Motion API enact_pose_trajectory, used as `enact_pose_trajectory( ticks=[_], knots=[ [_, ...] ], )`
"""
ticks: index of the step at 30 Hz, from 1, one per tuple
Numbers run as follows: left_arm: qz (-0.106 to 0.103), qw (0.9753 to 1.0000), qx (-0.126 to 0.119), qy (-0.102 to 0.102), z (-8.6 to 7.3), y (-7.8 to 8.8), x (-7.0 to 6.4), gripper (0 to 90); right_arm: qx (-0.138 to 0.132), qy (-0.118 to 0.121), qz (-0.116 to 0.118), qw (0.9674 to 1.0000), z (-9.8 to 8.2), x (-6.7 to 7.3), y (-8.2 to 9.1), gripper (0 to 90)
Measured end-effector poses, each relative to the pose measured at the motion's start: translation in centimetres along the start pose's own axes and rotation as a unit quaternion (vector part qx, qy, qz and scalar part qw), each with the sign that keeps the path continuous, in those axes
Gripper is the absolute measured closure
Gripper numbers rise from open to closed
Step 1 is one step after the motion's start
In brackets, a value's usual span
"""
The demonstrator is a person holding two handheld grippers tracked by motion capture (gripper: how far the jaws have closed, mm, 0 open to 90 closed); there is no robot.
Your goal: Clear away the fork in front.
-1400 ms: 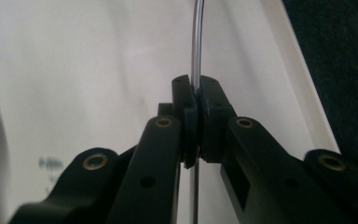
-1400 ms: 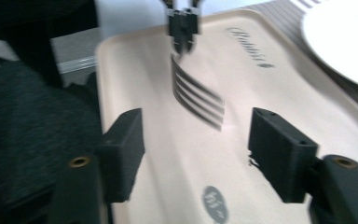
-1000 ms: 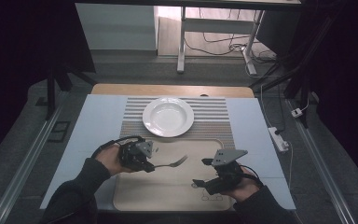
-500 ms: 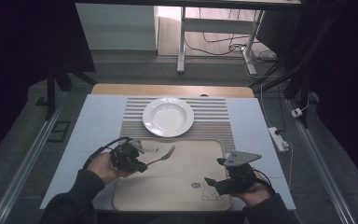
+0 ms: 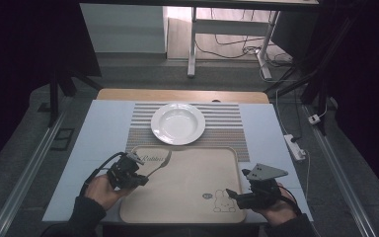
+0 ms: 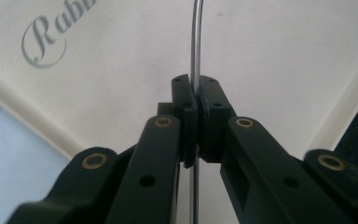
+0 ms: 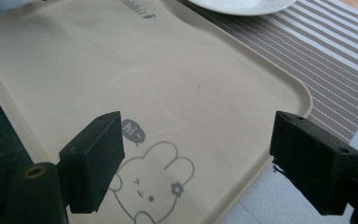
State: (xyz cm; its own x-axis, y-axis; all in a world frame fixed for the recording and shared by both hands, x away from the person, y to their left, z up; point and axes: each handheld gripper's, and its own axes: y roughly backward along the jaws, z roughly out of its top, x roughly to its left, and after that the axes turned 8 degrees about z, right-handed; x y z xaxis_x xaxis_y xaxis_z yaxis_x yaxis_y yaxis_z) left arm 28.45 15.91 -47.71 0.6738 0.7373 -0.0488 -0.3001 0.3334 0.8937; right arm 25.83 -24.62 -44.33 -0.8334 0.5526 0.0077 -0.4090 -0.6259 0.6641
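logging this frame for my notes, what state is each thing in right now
left gripper: shut on the fork handle
fork: held over the tray's upper left corner
right gripper: open, holding nothing, over the tray's lower right
plate: empty, upright on the striped mat
striped mat: flat under the plate
tray: flat on the table, nothing resting on it
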Motion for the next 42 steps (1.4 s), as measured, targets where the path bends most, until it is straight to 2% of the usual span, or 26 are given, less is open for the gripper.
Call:
enact_pose_trajectory(
  ticks=[4,8,14,17,23,26,28,30,32,36,39,42],
  knots=[
    [0.01,0.9991,0.007,0.04,-0.6,-0.3,-0.1,86.6,0.003,-0.006,-0.008,0.9999,-0.4,0.0,0.3,18.0],
    [0.017,0.9959,0.018,0.087,-1.1,-0.8,0.0,86.6,0.004,-0.005,-0.011,0.9999,-0.6,0.0,0.5,18.0],
    [0.029,0.9906,0.042,0.127,-1.4,-1.5,0.2,86.5,0.015,0.0,-0.014,0.9998,-0.8,0.2,0.3,18.0],
    [0.04,0.9879,0.055,0.139,-1.6,-1.9,0.5,86.5,0.016,0.0,-0.013,0.9998,-0.8,0.1,0.3,18.0],
    [0.048,0.9855,0.073,0.145,-1.6,-2.4,0.6,86.2,0.018,0.001,-0.011,0.9998,-0.8,0.2,0.3,18.1],
    [0.047,0.9858,0.074,0.144,-1.6,-2.6,0.6,85.6,0.018,0.002,-0.011,0.9998,-0.8,0.2,0.3,18.1],
    [0.041,0.9867,0.07,0.141,-1.7,-2.6,0.6,84.3,0.018,0.003,-0.011,0.9998,-0.8,0.2,0.3,18.1],
    [0.032,0.9876,0.067,0.138,-1.7,-2.6,0.7,78.6,0.019,0.003,-0.011,0.9998,-0.8,0.2,0.3,18.1],
    [0.025,0.9897,0.059,0.128,-1.5,-2.4,0.7,72.8,0.019,0.003,-0.012,0.9997,-0.8,0.2,0.3,18.1],
    [0.021,0.9916,0.031,0.124,-0.8,-1.6,1.3,68.0,0.018,0.002,-0.012,0.9998,-0.8,0.1,0.3,18.0],
    [0.027,0.9922,0.011,0.121,0.3,-1.3,2.2,69.5,0.018,0.001,-0.014,0.9997,-0.8,0.0,0.4,18.1],
    [0.023,0.994,0.006,0.107,1.5,-1.8,2.9,81.7,0.018,0.0,-0.015,0.9997,-0.8,0.0,0.4,18.0]
  ],
)
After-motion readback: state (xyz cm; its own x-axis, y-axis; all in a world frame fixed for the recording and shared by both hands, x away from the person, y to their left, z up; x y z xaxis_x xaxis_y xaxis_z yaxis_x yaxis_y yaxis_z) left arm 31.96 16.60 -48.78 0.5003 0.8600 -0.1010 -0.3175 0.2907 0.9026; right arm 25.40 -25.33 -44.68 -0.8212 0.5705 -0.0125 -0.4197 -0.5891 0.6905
